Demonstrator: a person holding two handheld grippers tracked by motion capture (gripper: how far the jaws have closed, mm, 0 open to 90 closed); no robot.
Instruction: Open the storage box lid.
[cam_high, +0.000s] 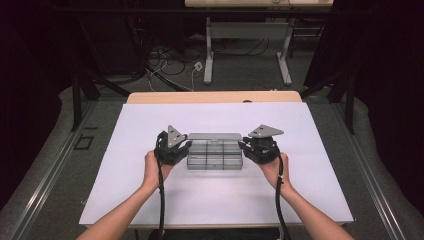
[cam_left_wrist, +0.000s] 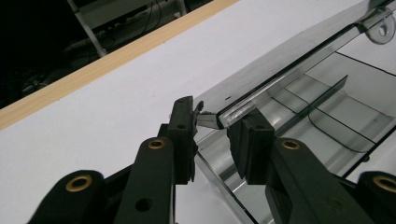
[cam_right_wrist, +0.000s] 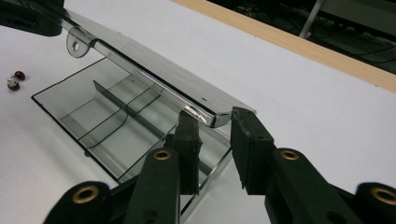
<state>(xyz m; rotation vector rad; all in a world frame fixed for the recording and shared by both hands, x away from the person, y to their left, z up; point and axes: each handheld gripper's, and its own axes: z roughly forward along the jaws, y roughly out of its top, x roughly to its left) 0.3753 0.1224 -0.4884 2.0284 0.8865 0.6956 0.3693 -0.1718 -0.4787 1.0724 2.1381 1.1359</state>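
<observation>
White table (cam_high: 150, 200) lies bare around the clear box (cam_high: 215, 156); its raised lid (cam_high: 215, 136) blocks the far side.

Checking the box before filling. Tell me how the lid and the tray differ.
The lid is tilted up at an angle; the tray lies flat on the table. The lid is one plain panel with a round-holed tab at its edge; the tray is split by dividers into compartments. Both are clear, grey-tinted plastic and joined along one side.
</observation>
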